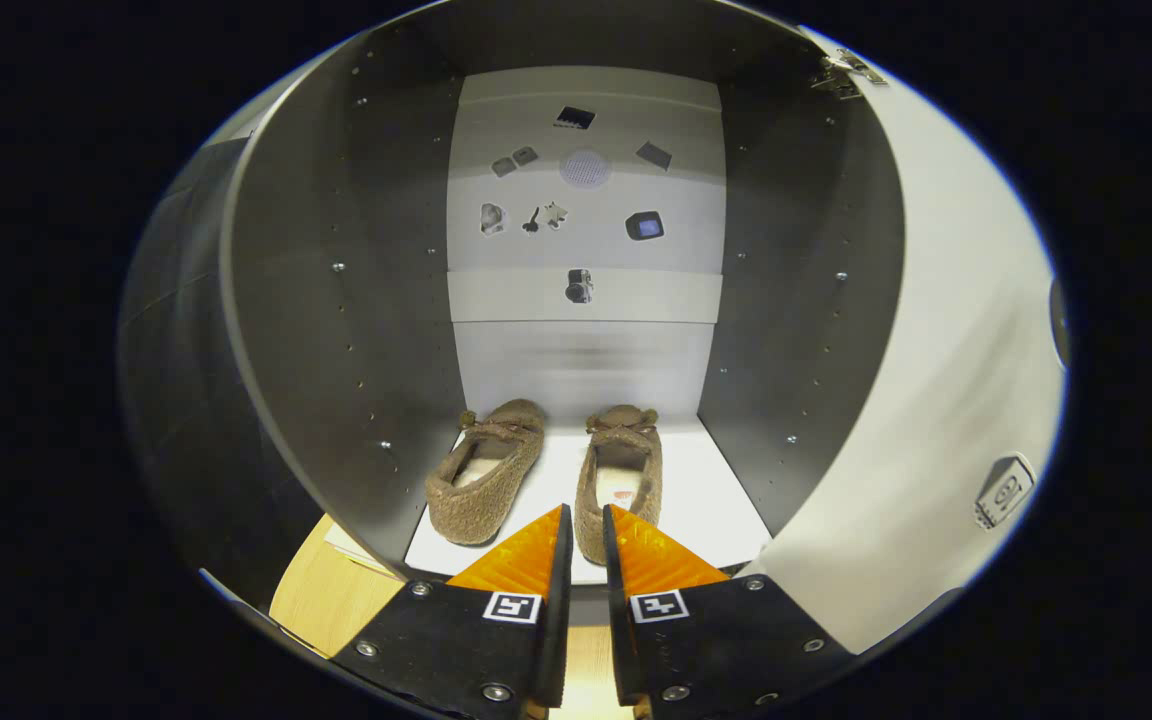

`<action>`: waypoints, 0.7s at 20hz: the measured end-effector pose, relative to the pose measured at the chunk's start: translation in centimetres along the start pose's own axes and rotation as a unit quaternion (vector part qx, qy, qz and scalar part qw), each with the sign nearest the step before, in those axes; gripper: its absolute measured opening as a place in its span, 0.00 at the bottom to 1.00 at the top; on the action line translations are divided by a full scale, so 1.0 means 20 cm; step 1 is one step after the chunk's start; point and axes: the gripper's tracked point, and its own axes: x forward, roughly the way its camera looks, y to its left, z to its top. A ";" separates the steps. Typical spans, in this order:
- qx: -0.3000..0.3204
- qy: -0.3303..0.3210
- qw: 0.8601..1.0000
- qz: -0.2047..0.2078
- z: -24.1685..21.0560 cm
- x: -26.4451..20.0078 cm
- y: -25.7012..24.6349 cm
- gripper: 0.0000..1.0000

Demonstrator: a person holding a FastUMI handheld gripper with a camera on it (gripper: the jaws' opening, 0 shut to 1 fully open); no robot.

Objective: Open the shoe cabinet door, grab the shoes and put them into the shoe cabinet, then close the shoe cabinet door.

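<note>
Grey side walls and a white back panel (584,200) are seen enclosing the shoe cabinet (336,300), whose white floor (706,500) carries both shoes. The cabinet door (946,400) is swung open to the right, its hinge visible at the top. The left shoe (486,475) is angled, heel turned outward, while the right shoe (621,470) is set straight, toe towards the back wall. The gripper (586,525) is held at the cabinet's front edge, its orange fingers (521,560) drawn nearly together with only a slim gap left, and nothing is clasped between them. The right shoe's heel lies just ahead of the fingertips (the tips overlap it in view); the left shoe lies ahead and to the left.
</note>
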 end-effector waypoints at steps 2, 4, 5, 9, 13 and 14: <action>0.002 -0.008 1.000 -0.002 -0.01 -0.11 0.00 0.19; 0.005 -0.016 1.000 -0.006 -0.02 -0.23 -0.01 0.19; 0.006 -0.020 1.000 -0.009 -0.02 -0.28 -0.01 0.19; 0.008 -0.032 0.999 -0.021 -0.06 -0.51 -0.04 0.19; 0.015 -0.042 0.998 -0.032 -0.11 -0.73 -0.07 0.19; 0.017 -0.044 0.998 -0.034 -0.12 -0.79 -0.08 0.19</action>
